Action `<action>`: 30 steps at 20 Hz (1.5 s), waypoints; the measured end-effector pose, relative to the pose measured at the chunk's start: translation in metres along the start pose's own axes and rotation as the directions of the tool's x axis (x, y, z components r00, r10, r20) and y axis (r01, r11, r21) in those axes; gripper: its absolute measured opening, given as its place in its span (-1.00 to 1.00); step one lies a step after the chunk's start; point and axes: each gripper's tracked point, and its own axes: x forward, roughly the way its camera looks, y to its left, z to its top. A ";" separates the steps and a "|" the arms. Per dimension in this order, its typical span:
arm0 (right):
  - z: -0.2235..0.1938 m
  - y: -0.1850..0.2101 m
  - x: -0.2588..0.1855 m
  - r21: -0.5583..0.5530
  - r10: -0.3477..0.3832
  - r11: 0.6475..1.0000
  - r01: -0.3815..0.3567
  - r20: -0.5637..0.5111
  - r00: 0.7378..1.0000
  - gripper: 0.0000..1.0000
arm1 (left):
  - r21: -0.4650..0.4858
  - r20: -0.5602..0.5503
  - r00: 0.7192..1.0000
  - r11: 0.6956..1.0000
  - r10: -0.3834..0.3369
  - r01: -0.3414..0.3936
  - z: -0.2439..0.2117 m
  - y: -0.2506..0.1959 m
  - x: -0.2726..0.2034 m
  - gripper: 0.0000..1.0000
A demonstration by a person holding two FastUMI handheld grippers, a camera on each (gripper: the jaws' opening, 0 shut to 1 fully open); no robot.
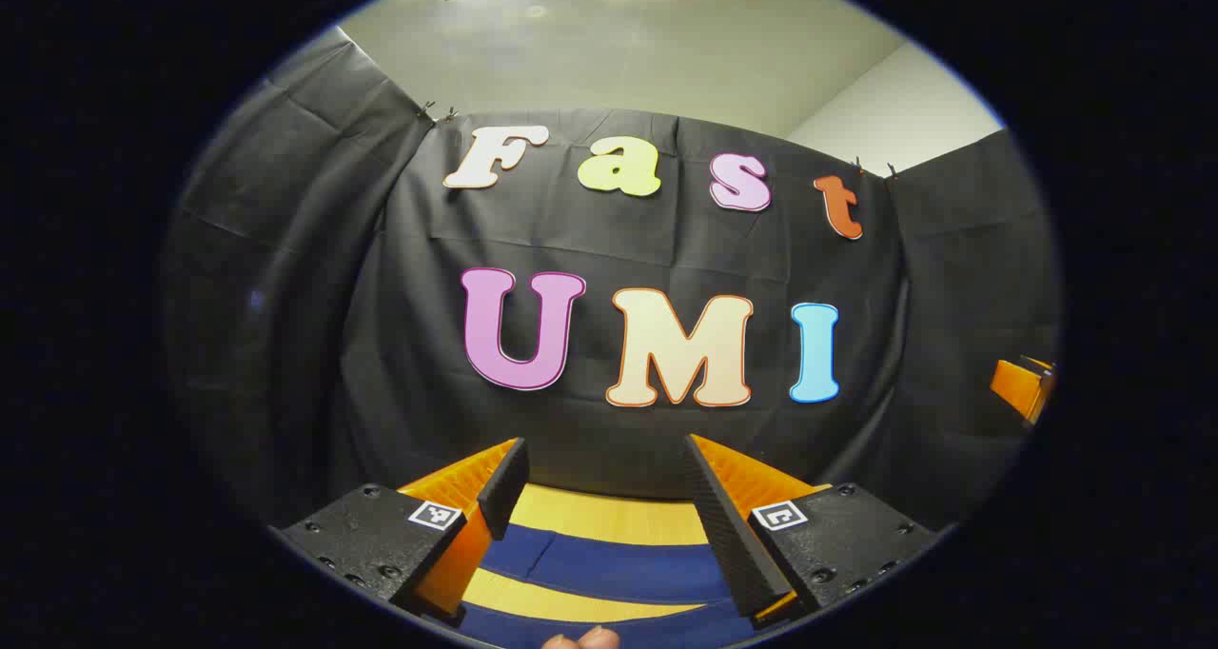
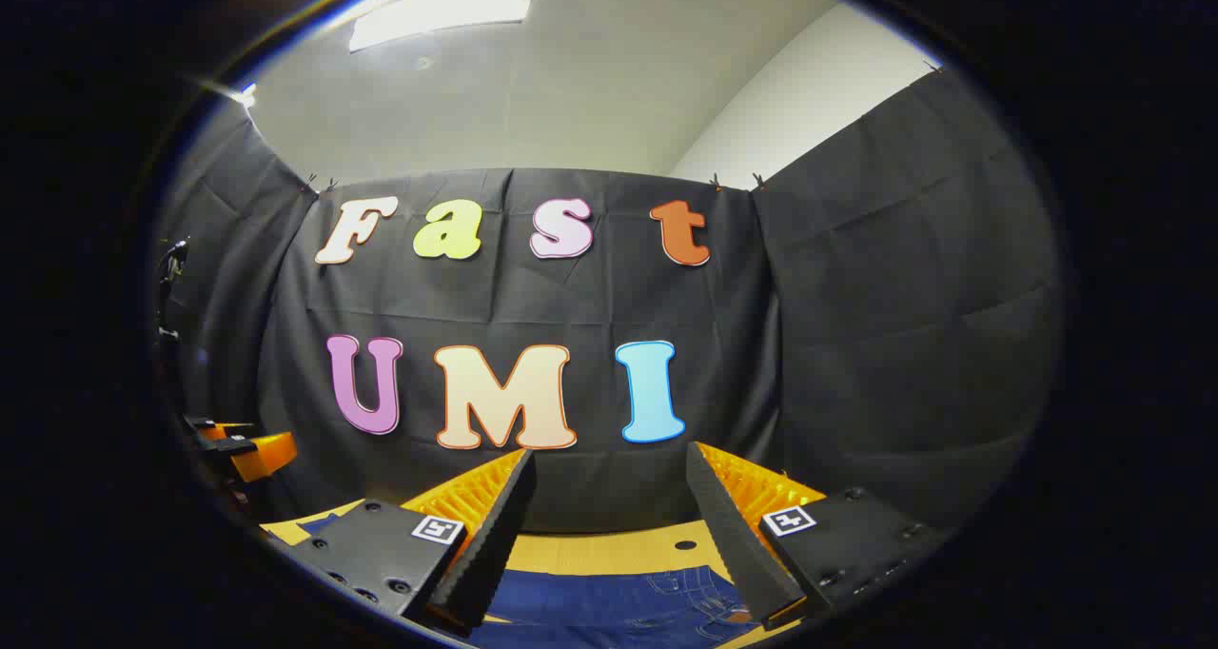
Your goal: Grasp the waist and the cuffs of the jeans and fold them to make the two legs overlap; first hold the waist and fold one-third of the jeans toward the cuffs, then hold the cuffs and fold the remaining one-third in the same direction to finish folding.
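- Blue denim jeans (image 1: pixel 609 568) lie flat on a yellow wooden table (image 1: pixel 609 516), low between the two fingers of the left gripper (image 1: pixel 604 497) in the left gripper view.
- From that camera the denim crosses the gap in two dark bands, with a strip of bare tabletop between them; a seam line runs through the nearer part of the upper band, toward the left finger.
- Jaws of the left gripper stand wide apart, with nothing held between them and the cloth well below the tips.
- A fingertip (image 1: pixel 582 639) of the person shows at the very bottom edge of the left gripper view, under the gap.
- Off to the right of the left gripper's jaws, at the edge of its view, sits part of the right gripper (image 1: pixel 1023 387), well apart from the left one.
- In the right gripper view, part of the left gripper (image 2: pixel 243 449) shows far to the left of the jaws, level with them.
- The right gripper (image 2: pixel 609 497) also has its jaws spread wide, gripping nothing.
- Between and below its fingers lies the jeans' (image 2: pixel 618 601) upper part, with stitched pocket seams visible toward the right finger; which exact part of the waist this is I cannot tell.
- Bare table (image 2: pixel 618 552) lies beyond the denim, with a small dark round mark (image 2: pixel 685 544) on it close to the right finger.
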 end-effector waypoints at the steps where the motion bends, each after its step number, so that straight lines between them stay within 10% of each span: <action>1: -0.001 0.000 0.000 0.000 0.000 1.000 0.000 -0.003 1.000 0.95 | 0.003 0.000 1.000 1.000 0.002 -0.002 0.000 0.002 -0.001 0.89; 15: -0.042 0.010 0.011 -0.001 0.112 0.994 -0.112 -0.066 0.992 0.95 | 0.204 -0.006 1.000 0.979 0.013 -0.012 -0.009 0.038 -0.027 0.87; 22: -0.078 0.024 0.013 0.049 0.224 0.974 -0.220 -0.122 0.967 0.96 | 0.533 -0.148 0.983 0.846 0.111 -0.015 -0.060 0.095 -0.079 0.89; 30: -0.071 0.050 -0.018 0.040 0.159 0.987 -0.155 -0.117 0.980 0.90 | 0.645 -0.494 0.865 0.703 0.083 0.301 -0.191 0.161 -0.137 0.90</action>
